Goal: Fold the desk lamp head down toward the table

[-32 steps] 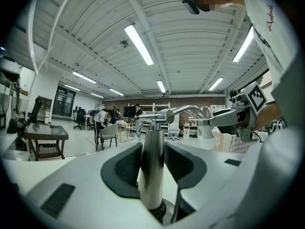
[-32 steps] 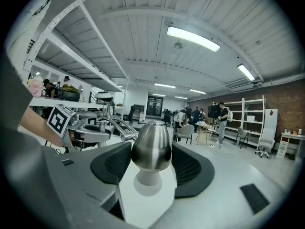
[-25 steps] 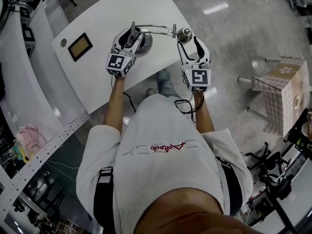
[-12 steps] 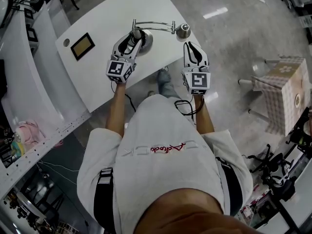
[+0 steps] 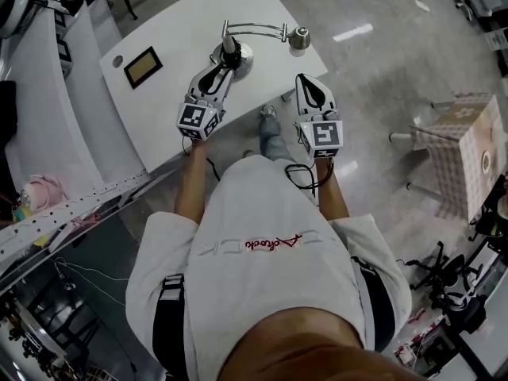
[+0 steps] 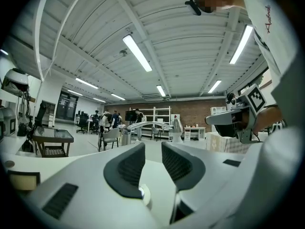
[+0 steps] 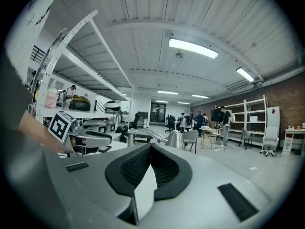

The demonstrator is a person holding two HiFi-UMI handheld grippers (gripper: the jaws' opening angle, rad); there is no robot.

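Far on the table (image 5: 182, 30) in head view stands the lamp (image 5: 254, 28), head (image 5: 299, 38) at right edge; left gripper view: left hand-held gripper (image 6: 152, 150) released and empty, jaws just narrowing; right gripper view: right hand-held gripper (image 7: 150, 150) clenched empty; a stray swing could topple the lamp.

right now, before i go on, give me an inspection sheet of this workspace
surface: white table
job's things: lamp standing on the table, arm reaching sideways, lamp head near the table edge
clutter: dark framed panel lying flat on the table
grippers: left gripper open, jaws just been closing, nothing between them; right gripper shut, empty; neither holds the lamp
cables: black cable looping by the right wrist
surroundings: checked table on the floor at right; people far off
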